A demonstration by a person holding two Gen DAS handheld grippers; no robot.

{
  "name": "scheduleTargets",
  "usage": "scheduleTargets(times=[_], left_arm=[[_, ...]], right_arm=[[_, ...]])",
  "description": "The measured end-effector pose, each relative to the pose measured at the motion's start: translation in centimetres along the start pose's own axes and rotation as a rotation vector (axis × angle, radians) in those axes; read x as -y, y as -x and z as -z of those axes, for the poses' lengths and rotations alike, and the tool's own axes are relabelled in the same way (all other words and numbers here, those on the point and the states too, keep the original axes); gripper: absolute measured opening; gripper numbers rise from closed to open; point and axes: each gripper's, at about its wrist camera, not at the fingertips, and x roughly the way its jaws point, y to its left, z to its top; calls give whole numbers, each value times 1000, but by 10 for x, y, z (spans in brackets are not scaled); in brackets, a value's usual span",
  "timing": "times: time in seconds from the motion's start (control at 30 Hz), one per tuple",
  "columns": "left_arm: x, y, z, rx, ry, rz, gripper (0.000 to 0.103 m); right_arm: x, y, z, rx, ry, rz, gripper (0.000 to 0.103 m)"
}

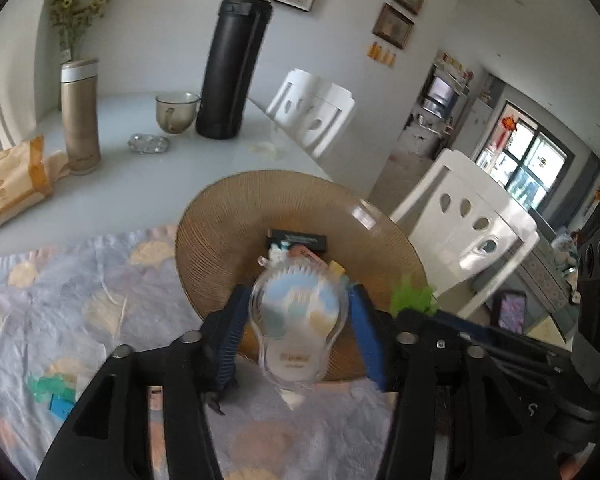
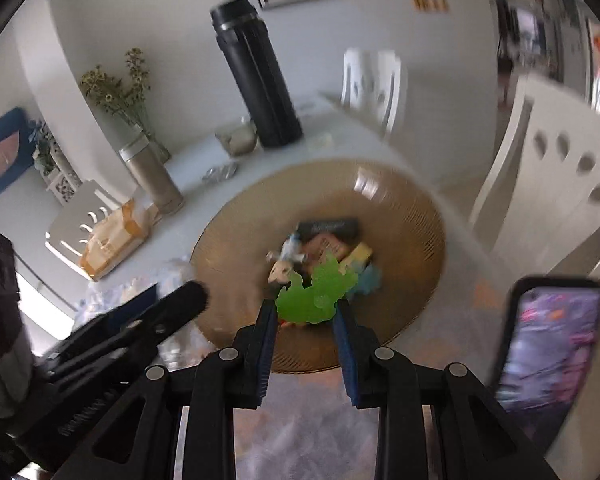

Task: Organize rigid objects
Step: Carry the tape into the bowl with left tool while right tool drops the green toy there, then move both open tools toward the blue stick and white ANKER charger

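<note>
The right wrist view is motion-blurred; small items piled in the amber plate [image 2: 404,240] smear together, and the phone [image 2: 552,364] screen is unreadable.

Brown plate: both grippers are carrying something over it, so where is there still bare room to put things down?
The brown plate is crowded at its centre, where small items pile up. Its ribbed left slope and right slope are bare. The left gripper holds a clear case; the right gripper holds a green piece.
</note>
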Motion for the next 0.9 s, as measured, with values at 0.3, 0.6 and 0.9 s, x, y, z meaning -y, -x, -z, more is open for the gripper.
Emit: scheduleTargets(times=[0.3,0.6,0.9], left_arm=[[-25,87,14,122,-10,-47,69],[-96,146,87,122,65,-307,77],[-157,105,154,-49,183,-364,77]], right_arm=[[-30,35,10,99,122,-10,42],[-99,24,76,84,324,-120,67],[-117,-70,146,-107,424,-112,67]])
